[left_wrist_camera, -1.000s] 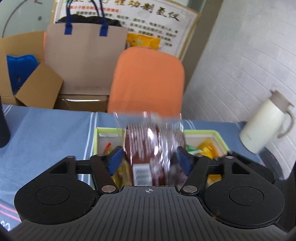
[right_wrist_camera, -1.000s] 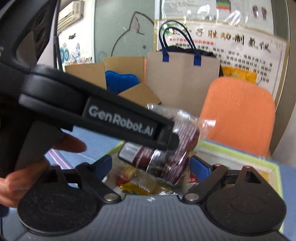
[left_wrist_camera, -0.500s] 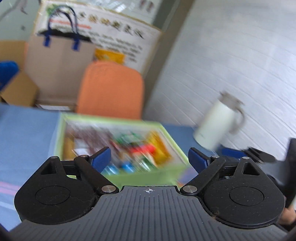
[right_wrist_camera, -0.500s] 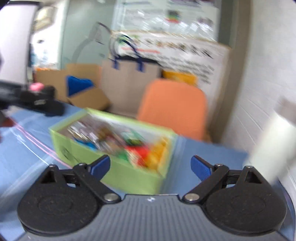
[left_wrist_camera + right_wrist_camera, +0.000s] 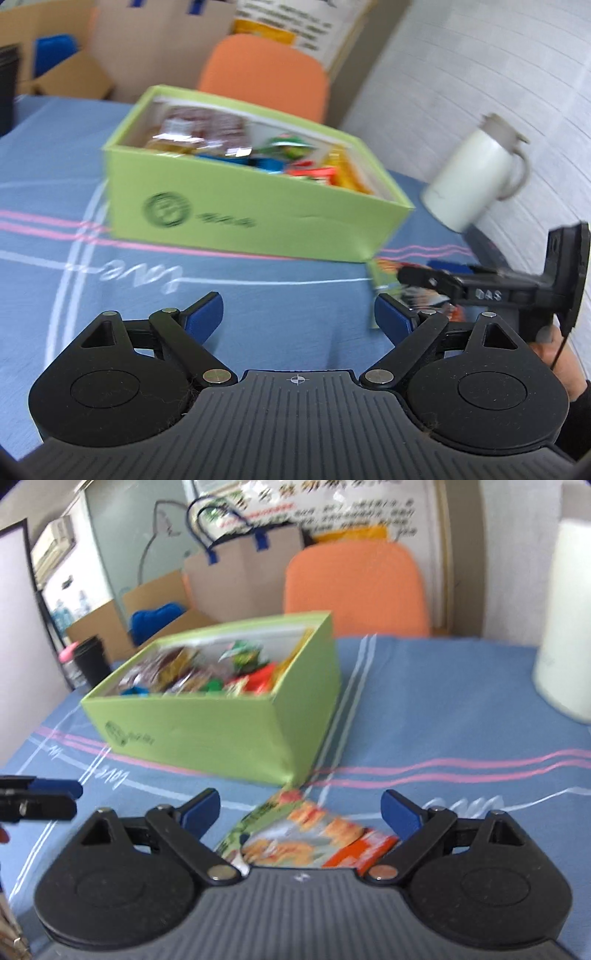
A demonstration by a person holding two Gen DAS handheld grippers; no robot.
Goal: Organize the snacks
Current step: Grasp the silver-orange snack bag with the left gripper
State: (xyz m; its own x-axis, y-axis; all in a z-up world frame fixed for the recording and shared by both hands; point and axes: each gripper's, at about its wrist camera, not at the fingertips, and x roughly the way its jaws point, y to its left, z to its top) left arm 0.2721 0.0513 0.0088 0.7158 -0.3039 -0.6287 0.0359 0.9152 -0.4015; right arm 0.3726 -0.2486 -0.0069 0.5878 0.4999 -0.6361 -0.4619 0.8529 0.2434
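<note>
Covering table: blue tablecloth [image 5: 443, 709] | behind: orange chair [image 5: 354, 587]

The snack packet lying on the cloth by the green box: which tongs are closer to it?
Right. The right tongs hang open just over the snack packet; the left tongs are open off to its side, over bare cloth.

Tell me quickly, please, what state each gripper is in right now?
Left gripper: open, holding nothing.
Right gripper: open, holding nothing; a snack packet lies on the tablecloth between its fingers.
</note>
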